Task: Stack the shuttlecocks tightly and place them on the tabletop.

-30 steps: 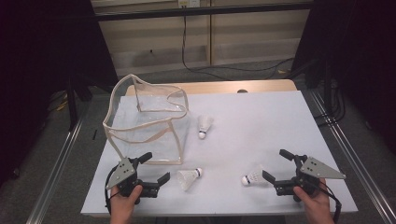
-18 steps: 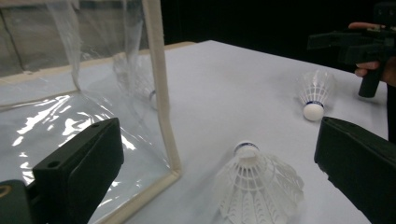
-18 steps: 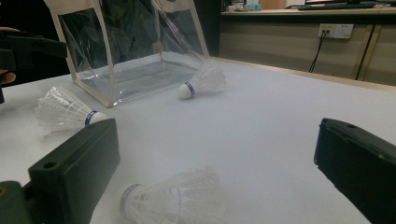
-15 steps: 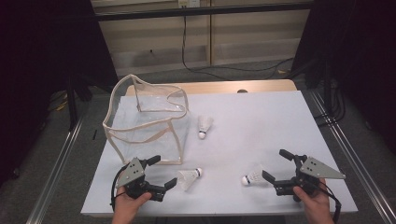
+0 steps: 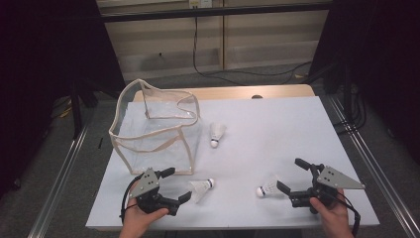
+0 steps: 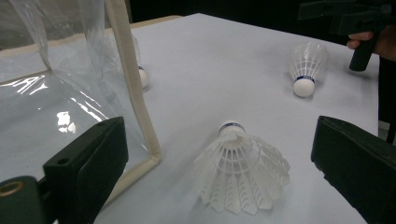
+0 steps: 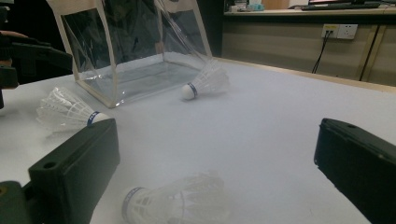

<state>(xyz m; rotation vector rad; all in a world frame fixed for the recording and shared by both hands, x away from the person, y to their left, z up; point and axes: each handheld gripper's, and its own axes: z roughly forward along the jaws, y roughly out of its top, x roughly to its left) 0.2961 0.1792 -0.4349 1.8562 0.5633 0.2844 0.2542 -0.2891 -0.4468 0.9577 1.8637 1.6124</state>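
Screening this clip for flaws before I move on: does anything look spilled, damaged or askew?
Nothing is spilled or broken. The clear bag sags, its cream rim slumped unevenly rather than square. Three shuttlecocks lie on their sides on the table: one beside the bag, one by the left gripper, one by the right gripper.

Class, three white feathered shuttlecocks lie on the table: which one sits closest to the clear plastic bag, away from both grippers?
The far white feathered shuttlecock, beside the clear plastic bag; each of the other two lies in front of a gripper.

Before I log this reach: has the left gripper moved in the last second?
Yes. The left gripper has moved right, toward the nearest shuttlecock, which lies where it did on the table.
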